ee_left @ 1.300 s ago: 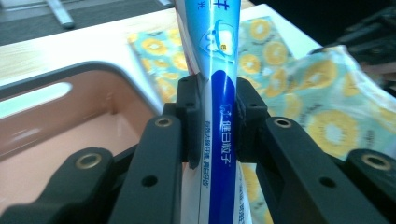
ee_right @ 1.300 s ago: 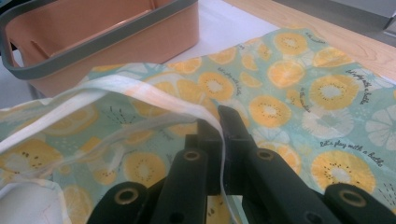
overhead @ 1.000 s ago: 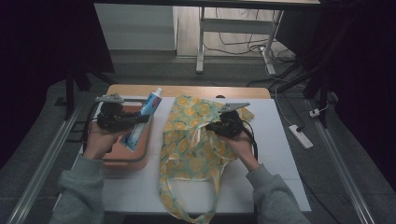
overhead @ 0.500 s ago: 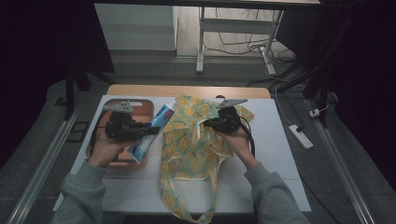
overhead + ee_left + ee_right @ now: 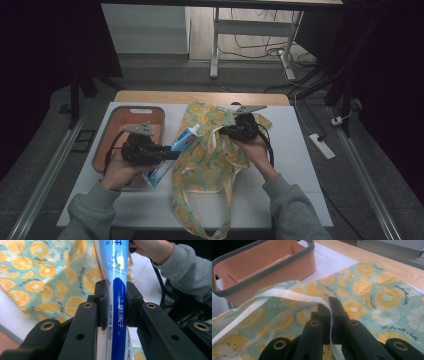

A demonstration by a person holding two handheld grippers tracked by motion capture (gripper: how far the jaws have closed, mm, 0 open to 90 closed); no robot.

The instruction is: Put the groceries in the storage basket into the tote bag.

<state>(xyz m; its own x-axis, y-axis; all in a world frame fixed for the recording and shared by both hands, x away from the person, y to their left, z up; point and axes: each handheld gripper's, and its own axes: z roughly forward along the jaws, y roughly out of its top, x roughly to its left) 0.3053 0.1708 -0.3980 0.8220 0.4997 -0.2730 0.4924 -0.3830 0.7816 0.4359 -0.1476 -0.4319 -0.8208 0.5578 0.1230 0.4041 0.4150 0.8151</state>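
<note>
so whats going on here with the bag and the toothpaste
A person is packing a fruit-print cloth bag on a white table. The left gripper is shut on a blue and white toothpaste tube, pointing its far end at the bag's mouth. The right gripper is shut on the bag's rim, lifting it open. The tube is at the opening but not yet clearly inside. An orange tray sits beside the bag.

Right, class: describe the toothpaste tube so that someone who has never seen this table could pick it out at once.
Start at the white table and find the orange tray on its left side. Just right of the tray, the left tongs grip a long blue-and-white toothpaste tube, its capped end pointing toward the fruit-print cloth bag. It is the one glossy, printed tube there.
</note>
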